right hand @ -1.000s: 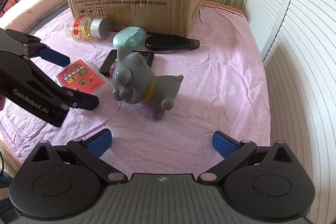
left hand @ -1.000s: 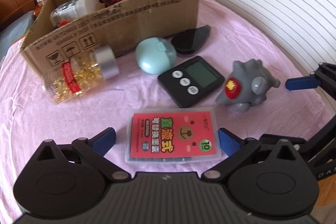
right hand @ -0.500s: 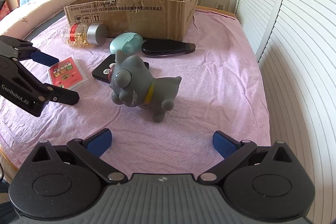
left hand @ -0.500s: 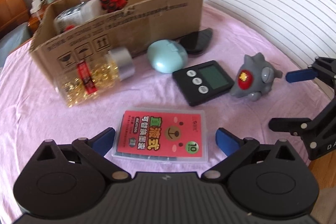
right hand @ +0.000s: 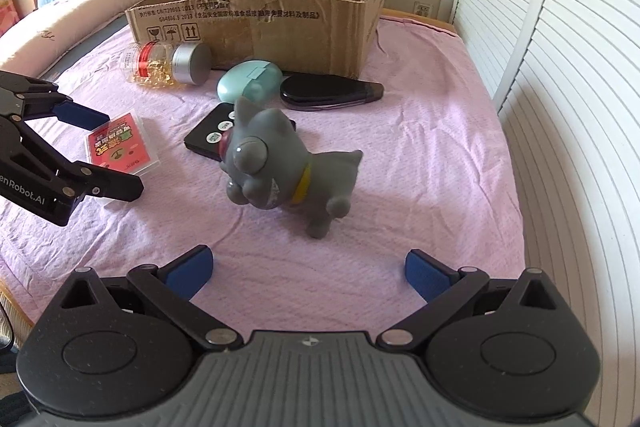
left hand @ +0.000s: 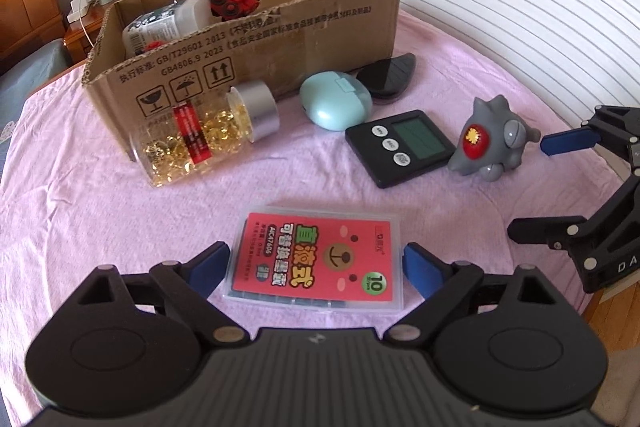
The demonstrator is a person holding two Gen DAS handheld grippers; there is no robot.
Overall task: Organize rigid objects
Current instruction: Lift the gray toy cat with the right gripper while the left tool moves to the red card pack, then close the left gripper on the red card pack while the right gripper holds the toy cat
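While the left hand-held gripper point(left hand: 316, 267) has just been closing around the card case point(left hand: 316, 259) lying on the bed in front of the box point(left hand: 256, 39), pads not yet pressing, it should grip the long edges squarely, the right hand-held gripper point(right hand: 308, 273) open and empty.

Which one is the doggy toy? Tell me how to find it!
Find the big brown cardboard box on the pink bedspread. In front of it lie a mint-green oval case and a flat black timer; the grey rubber dog stands just past the timer. It is the only thing with legs, pointed ears, bulging eyes and a yellow collar.
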